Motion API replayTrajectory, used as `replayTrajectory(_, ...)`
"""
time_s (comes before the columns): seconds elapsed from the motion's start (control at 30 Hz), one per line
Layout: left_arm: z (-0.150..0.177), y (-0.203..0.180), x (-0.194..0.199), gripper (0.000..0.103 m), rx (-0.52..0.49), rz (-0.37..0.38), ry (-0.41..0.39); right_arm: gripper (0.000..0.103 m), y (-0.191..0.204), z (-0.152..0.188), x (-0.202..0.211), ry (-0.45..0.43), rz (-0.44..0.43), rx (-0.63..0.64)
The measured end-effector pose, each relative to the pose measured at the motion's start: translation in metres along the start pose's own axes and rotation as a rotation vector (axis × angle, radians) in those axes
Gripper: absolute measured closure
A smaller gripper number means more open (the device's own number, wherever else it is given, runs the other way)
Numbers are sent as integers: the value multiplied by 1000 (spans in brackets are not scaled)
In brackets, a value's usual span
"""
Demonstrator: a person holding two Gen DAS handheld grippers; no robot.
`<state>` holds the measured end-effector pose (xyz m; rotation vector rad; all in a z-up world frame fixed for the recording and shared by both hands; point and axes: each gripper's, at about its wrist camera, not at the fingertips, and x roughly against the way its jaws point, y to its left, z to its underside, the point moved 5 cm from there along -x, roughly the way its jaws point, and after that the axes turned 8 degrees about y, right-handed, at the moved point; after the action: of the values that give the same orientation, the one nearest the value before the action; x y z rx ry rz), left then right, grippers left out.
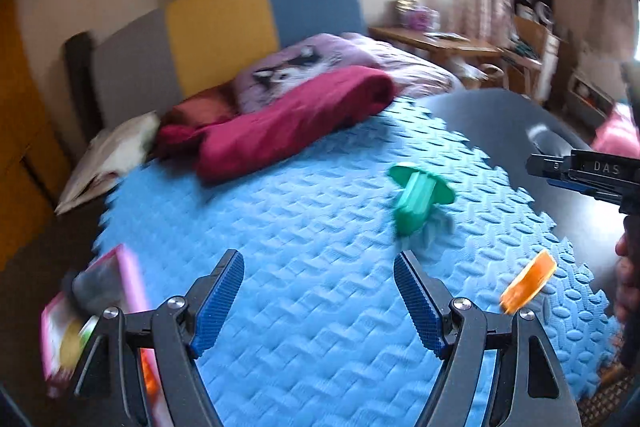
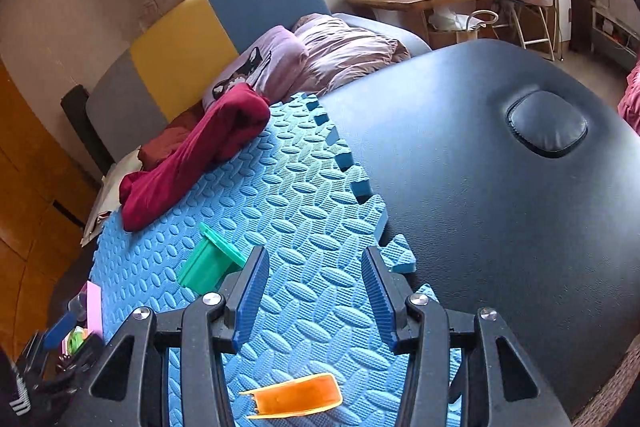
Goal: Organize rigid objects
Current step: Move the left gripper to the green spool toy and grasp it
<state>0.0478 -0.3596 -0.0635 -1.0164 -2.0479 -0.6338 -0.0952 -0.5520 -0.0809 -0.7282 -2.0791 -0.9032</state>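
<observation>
Both grippers hang empty over a blue foam mat (image 1: 280,227). The left gripper (image 1: 318,267) has jaws wide apart; the right gripper (image 2: 316,267) has jaws partly apart. A green plastic piece (image 1: 416,199) lies at one o'clock of the left gripper, an orange piece (image 2: 296,401) below the right. A hurried grab could knock either piece off the mat. The pink box (image 1: 100,307) at eight o'clock is blurred, its contents unreadable.
</observation>
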Motion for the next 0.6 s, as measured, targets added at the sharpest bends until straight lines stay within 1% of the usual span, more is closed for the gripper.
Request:
replayTrajectory(0.07, -12, -13, -14, 25, -33, 37, 17, 55, 0, 0, 0, 1, -13, -5)
replayTrajectory(0.17, -27, -30, -31, 25, -87, 75, 22, 55, 0, -1, -1, 10, -30, -10)
replayTrajectory(0.23, -34, -38, -43, 25, -111, 86, 28, 55, 0, -1, -2, 13, -41, -12)
replayTrajectory(0.3, -40, -46, -57, 25, -134, 107, 52, 55, 1, -1, -2, 15, -49, -11)
replayTrajectory(0.37, -43, -53, -70, 25, -158, 112, 71, 55, 1, 0, -2, 16, -58, -16)
replayTrajectory(0.4, -44, -56, -74, 27, -171, 117, 77, 55, 1, 0, -2, 18, -62, -17)
replayTrajectory(0.47, -48, -62, -84, 32, -191, 119, 84, 55, 2, 0, -2, 20, -65, -17)
replayTrajectory(0.53, -52, -65, -93, 34, -184, 139, 93, 54, 2, 0, -4, 24, -69, -17)
replayTrajectory(0.57, -54, -66, -98, 41, -170, 151, 99, 54, 3, 0, -4, 26, -70, -15)
replayTrajectory(0.6, -55, -66, -104, 56, -153, 159, 114, 54, 3, 0, -4, 28, -68, -14)
